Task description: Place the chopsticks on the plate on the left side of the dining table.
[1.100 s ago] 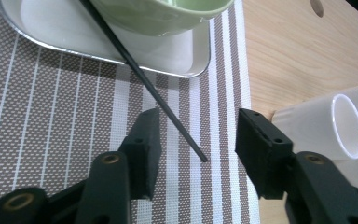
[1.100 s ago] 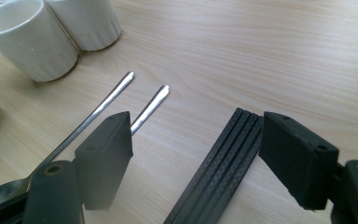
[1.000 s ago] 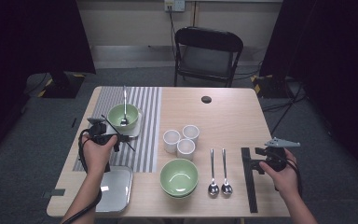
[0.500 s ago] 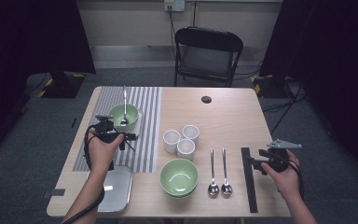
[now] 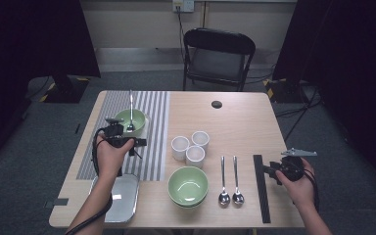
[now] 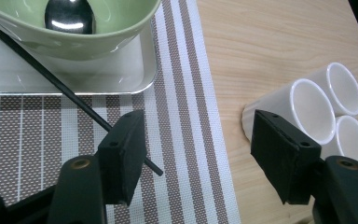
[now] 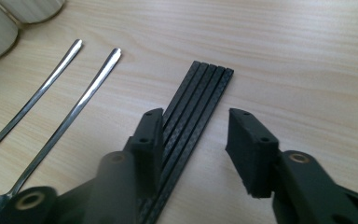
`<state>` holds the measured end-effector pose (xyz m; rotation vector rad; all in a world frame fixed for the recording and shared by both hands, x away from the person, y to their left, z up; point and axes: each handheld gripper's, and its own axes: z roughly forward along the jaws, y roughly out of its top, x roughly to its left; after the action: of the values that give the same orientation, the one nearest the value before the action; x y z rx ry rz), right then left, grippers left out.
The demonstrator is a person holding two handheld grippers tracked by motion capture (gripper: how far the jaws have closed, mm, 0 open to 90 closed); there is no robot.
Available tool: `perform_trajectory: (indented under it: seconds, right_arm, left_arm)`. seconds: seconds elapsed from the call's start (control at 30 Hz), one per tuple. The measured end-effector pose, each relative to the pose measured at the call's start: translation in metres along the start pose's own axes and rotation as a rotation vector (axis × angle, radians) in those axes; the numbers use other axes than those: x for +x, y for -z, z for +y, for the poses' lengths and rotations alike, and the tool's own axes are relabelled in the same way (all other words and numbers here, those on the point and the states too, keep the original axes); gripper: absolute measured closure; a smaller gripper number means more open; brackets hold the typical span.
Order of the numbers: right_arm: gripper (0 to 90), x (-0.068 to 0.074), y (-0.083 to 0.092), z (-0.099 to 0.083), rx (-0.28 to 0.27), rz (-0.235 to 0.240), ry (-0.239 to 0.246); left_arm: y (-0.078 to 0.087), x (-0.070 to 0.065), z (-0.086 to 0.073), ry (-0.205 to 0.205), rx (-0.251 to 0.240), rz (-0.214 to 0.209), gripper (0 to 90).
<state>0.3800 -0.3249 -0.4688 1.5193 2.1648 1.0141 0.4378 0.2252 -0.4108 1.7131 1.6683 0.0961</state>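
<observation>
Chopsticks, flat black woven-looking rods, lie side by side on the pale wood table, just beside the right tool, whose jaws stand apart, one over them. Picking one up seems next: close squarely. The left tool hangs apart over the striped mat, a thin black stick beneath.
</observation>
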Motion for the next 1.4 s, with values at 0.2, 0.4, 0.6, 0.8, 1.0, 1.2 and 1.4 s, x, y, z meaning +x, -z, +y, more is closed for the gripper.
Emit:
perform_trajectory:
  seconds: [0.2, 0.4, 0.6, 0.8, 1.0, 1.2, 1.4]
  right_arm:
    - [66.8, 0.0014, -0.0062, -0.0032, 0.079, -0.011, -0.021]
    - [72.0, -0.0009, -0.0078, -0.0044, 0.091, -0.017, -0.036]
    - [77.5, 0.0022, -0.0087, -0.0035, 0.097, -0.014, -0.024]
    - [79.9, 0.0044, -0.0101, -0.0027, 0.102, -0.007, -0.023]
    - [83.1, 0.0047, -0.0091, -0.0023, 0.106, -0.011, -0.026]
    - [83.1, 0.0057, -0.0094, -0.002, 0.109, -0.015, -0.023]
    - [82.1, 0.0049, -0.01, -0.0019, 0.106, -0.015, -0.02]
  left_arm:
    - [-0.0009, 0.0001, -0.002, -0.007, 0.001, -0.017, 36.2]
    - [-0.0024, 0.0021, -0.0048, -0.013, 0.004, -0.015, 36.0]
    - [-0.0006, 0.0024, -0.0059, -0.016, -0.005, -0.011, 36.0]
    - [0.0006, 0.0, -0.0063, -0.025, -0.005, -0.02, 36.3]
    - [-0.0008, -0.0007, -0.0069, -0.021, 0.004, -0.021, 36.9]
    - [-0.0016, -0.0001, -0.0078, -0.019, -0.003, -0.017, 37.0]
    - [-0.0007, -0.0002, -0.008, -0.023, -0.005, -0.009, 37.4]
